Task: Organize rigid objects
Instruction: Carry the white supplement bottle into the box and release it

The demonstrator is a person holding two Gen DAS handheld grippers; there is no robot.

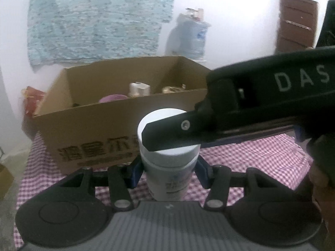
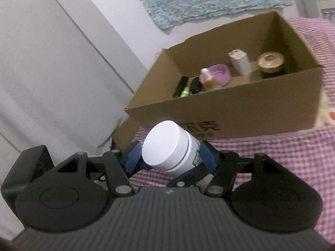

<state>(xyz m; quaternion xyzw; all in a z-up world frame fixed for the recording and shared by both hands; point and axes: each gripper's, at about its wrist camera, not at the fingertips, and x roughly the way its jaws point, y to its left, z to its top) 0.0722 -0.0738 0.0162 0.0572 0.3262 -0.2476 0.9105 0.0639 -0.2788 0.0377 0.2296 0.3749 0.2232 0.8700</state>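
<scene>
1. The left gripper (image 1: pixel 168 172) is clamped on the body of a white jar (image 1: pixel 167 156), with the blue pads (image 1: pixel 135 172) pressing in from both sides just under its lid.
2. The right gripper (image 2: pixel 170 158) grabs the same jar from the other side. In the right wrist view its pads (image 2: pixel 133 160) squeeze the jar near the white lid (image 2: pixel 163 145), and the jar looks tilted there.
3. In the left wrist view, the right gripper's black finger (image 1: pixel 167 133) crosses right over the lid.
4. So the jar is held up by both grippers above the pink checked cloth (image 1: pixel 261 156), just in front of the cardboard box (image 1: pixel 100 129).
5. In the box: a purple bowl (image 2: pixel 217 74), a white bottle (image 2: pixel 239 62), a brown-lidded jar (image 2: pixel 270 62) and some small dark stuff, too blurry to name.
6. A blue patterned cloth (image 1: pixel 100 18) hangs on the wall behind.
</scene>
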